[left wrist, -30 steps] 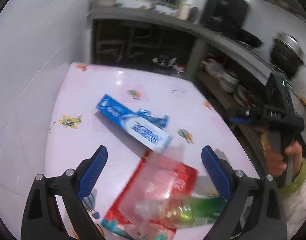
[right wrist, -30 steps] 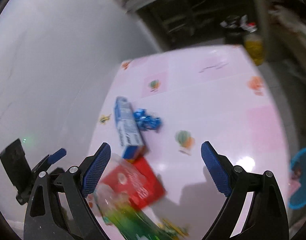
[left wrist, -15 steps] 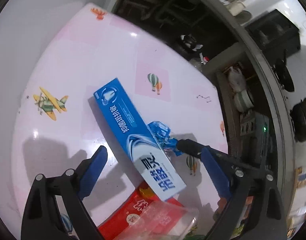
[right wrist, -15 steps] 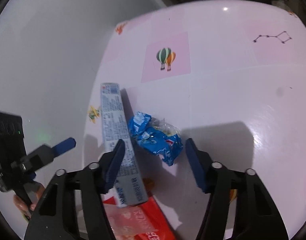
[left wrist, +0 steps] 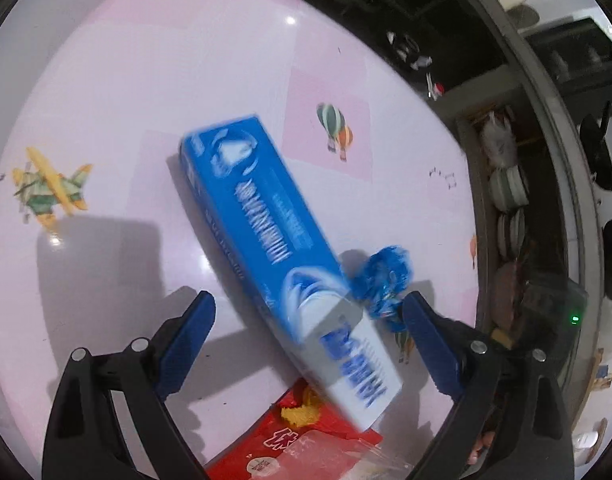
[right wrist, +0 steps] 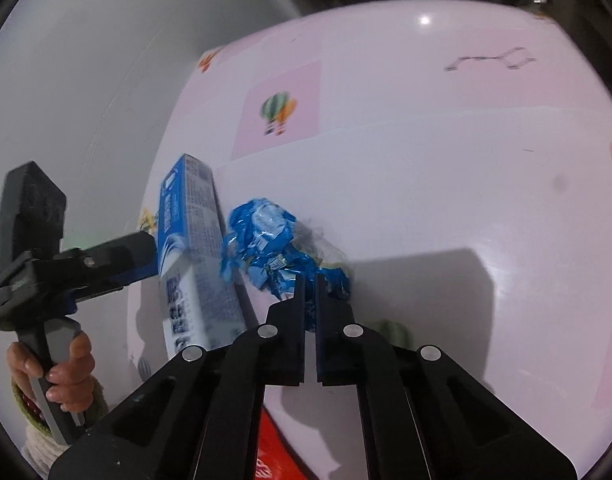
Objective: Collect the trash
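Note:
A blue and white toothpaste box (left wrist: 282, 256) lies across the pink table (left wrist: 146, 80); it also shows in the right wrist view (right wrist: 192, 248). My left gripper (left wrist: 308, 332) is open, one finger on each side of the box's near end, not touching it. A crumpled blue wrapper (right wrist: 274, 248) lies right of the box; it also shows in the left wrist view (left wrist: 384, 280). My right gripper (right wrist: 310, 284) is shut on the wrapper's near edge. A red packet (left wrist: 302, 444) lies under the box's near end.
The table top carries airplane (left wrist: 50, 192) and balloon (left wrist: 336, 124) prints. A white wall (right wrist: 86, 80) runs along the table's left side. Dark shelves with dishes (left wrist: 506, 192) stand past the table's right edge. The left handle and hand (right wrist: 46, 312) sit left of the box.
My right gripper closed on the blue wrapper. My left gripper moved forward and lower until its fingers flank the toothpaste box. The green bottle and clear bag dropped out of view.

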### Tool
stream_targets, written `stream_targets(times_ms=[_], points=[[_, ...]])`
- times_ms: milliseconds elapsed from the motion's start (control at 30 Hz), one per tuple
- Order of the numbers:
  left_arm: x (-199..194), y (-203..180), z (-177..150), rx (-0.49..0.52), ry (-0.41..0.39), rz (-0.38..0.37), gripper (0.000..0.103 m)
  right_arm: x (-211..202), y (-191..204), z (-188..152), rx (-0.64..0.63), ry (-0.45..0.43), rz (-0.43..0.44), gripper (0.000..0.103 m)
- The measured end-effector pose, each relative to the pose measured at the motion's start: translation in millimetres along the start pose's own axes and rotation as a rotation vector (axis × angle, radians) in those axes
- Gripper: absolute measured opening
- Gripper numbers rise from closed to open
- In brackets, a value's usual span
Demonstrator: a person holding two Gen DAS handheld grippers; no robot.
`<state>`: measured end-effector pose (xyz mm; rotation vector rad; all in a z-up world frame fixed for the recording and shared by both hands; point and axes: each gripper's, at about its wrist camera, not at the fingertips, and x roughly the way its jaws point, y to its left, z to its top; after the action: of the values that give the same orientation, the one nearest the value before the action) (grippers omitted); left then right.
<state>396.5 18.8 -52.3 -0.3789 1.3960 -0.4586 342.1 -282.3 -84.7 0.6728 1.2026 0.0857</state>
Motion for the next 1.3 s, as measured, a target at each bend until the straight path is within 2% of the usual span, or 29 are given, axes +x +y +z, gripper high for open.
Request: stream_targets(times_ms=[233, 367, 500, 733, 900, 1000, 1100, 1200, 1300], points=[[26, -16, 0, 0.037, 0.070, 0.032, 0.087, -37, -38, -28, 0.078, -0.072, -0.049, 0.003], [40, -30, 3, 0.075, 0.090, 0.071, 0.076, -56, -60, -44, 0.121, -0.103, -0.068, 0.003], [50, -54, 3, 0.167, 0.102, 0.129, 0.059, -76, -80, -61, 0.166, -0.138, -0.071, 0.003], [73, -125, -5, 0.350, 0.106, 0.195, 0.055, -107, -118, -95, 0.233, -0.181, -0.095, 0.003], [72, -187, -23, 0.534, 0.077, 0.233, 0.055, -128, -133, -124, 0.263, -0.213, -0.117, 0.003], [65, -212, -36, 0.568, 0.072, 0.197, 0.055, -141, -141, -140, 0.275, -0.234, -0.122, 0.003], [56, -227, -60, 0.601, 0.089, 0.125, 0.055, -149, -145, -157, 0.291, -0.244, -0.116, 0.003], [52, -233, -91, 0.595, 0.118, 0.037, 0.055, -140, -138, -167, 0.299, -0.245, -0.119, 0.003], [60, -227, -115, 0.598, 0.139, 0.008, 0.055, -144, -136, -185, 0.309, -0.247, -0.131, 0.003]])
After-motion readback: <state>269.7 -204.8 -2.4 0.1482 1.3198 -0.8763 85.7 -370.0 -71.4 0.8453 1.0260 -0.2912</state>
